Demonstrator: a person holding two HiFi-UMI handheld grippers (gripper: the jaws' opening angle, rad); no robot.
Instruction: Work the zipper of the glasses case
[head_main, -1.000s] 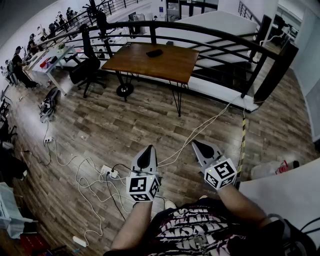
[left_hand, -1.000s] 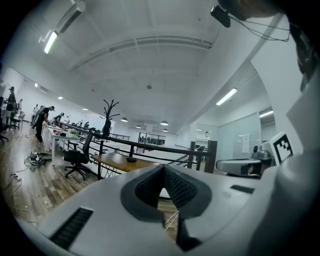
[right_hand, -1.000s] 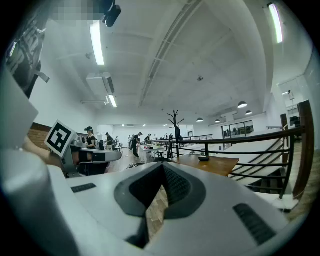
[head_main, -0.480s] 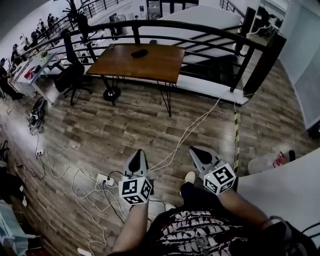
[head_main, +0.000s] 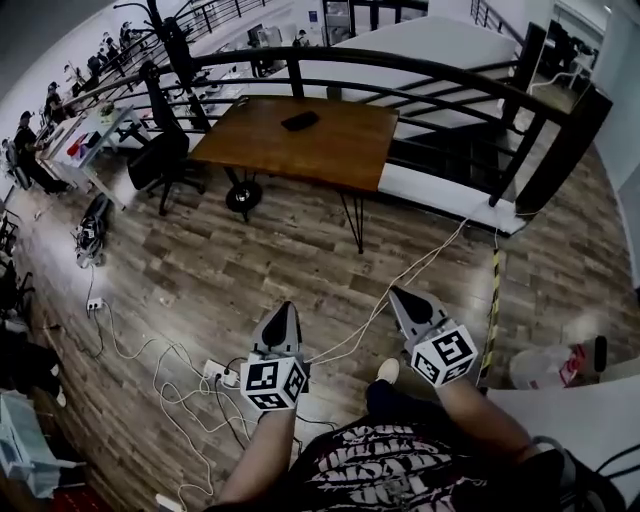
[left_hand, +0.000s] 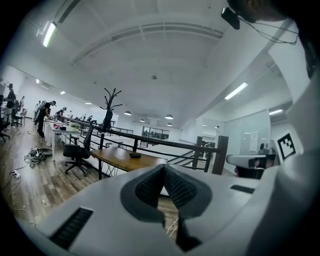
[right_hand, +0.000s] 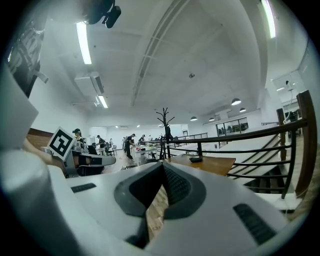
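Observation:
A dark glasses case (head_main: 300, 121) lies on the brown wooden table (head_main: 340, 150) far ahead by the railing; it also shows small as the glasses case (left_hand: 135, 155) and the glasses case (right_hand: 195, 159) in the gripper views. My left gripper (head_main: 283, 312) and right gripper (head_main: 401, 297) are held out low in front of the person, over the wood floor, well short of the table. Both are shut with nothing between the jaws. The left gripper (left_hand: 162, 167) and right gripper (right_hand: 162, 165) point towards the table.
A black railing (head_main: 420, 70) runs behind the table, with a stairwell beyond. A black office chair (head_main: 160, 155) stands left of the table. White cables and a power strip (head_main: 222, 374) lie on the floor near my feet. People work at desks (head_main: 85, 130) far left.
The view has swung and the table sits a little nearer. Both grippers stay shut and side by side, carried along as the person walks; a foot has come forward.

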